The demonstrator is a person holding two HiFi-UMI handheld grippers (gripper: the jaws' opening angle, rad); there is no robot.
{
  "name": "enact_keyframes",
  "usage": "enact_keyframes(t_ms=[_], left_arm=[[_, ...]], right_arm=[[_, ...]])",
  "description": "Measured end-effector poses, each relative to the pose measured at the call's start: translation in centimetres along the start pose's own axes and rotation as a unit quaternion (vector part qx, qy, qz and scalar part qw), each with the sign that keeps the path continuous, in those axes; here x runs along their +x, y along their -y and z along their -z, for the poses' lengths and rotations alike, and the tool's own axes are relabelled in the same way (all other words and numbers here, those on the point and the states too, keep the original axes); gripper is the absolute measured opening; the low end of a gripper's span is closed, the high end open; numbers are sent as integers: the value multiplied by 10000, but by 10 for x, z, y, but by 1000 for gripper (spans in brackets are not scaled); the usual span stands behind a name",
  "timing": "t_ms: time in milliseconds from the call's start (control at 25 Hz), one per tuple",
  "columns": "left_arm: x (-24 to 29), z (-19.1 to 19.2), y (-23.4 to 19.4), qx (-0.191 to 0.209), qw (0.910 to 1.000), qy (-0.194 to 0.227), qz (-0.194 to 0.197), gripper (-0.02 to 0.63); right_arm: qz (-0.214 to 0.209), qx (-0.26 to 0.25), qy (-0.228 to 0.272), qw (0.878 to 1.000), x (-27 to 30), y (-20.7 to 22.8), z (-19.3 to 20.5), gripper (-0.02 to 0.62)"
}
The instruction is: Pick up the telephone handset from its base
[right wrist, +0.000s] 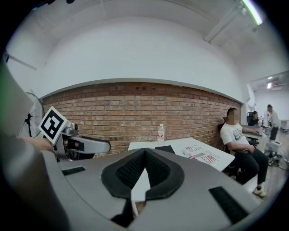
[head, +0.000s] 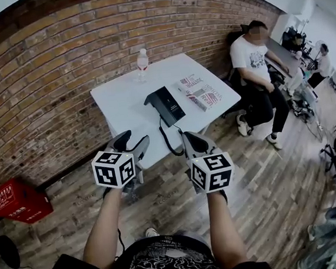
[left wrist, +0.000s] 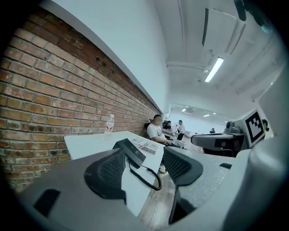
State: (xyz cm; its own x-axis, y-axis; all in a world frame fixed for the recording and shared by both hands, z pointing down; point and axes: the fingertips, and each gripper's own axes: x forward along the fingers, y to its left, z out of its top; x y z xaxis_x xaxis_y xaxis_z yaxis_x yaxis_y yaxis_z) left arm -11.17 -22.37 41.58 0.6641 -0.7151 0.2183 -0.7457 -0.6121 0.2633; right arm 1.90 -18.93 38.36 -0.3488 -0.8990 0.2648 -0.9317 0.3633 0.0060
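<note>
A black telephone [head: 166,105] sits on the white table [head: 123,97], its handset resting along the base's left side. Its coiled cord [head: 167,141] hangs over the table's near edge. My left gripper [head: 131,144] is short of that edge, open and empty. In the left gripper view the telephone [left wrist: 131,152] and cord [left wrist: 149,177] show through the gap of the left gripper [left wrist: 144,168]. My right gripper [head: 194,144] hangs beside it, also short of the table. The right gripper [right wrist: 144,155] is shut with its tips touching and nothing held; the telephone [right wrist: 165,149] lies beyond.
A water bottle [head: 142,62] stands at the table's far edge, and printed booklets [head: 199,92] lie right of the phone. A brick wall [head: 60,58] backs the table. A person sits at the right [head: 255,72]. A red box [head: 18,201] rests on the wooden floor at left.
</note>
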Motion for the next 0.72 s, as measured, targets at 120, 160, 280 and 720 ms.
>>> enact_keyframes(t_ms=[120,160,280,720], left_arm=[[9,0,-4,-8,10000,-18,77,256],[12,0,-5,-6,9999,-28,102,258],[22,1,-3,-33,9998,-70,199,258],[83,14,-15,-440,9973,-332,482,258]], right_arm=[[47,6,-4,10000,7,3,0,0],[59,7,-2,10000,9,5,0,0],[74,8,3,10000,15,10,-1,0],[-20,65,-3,10000,54,45,-1,0]])
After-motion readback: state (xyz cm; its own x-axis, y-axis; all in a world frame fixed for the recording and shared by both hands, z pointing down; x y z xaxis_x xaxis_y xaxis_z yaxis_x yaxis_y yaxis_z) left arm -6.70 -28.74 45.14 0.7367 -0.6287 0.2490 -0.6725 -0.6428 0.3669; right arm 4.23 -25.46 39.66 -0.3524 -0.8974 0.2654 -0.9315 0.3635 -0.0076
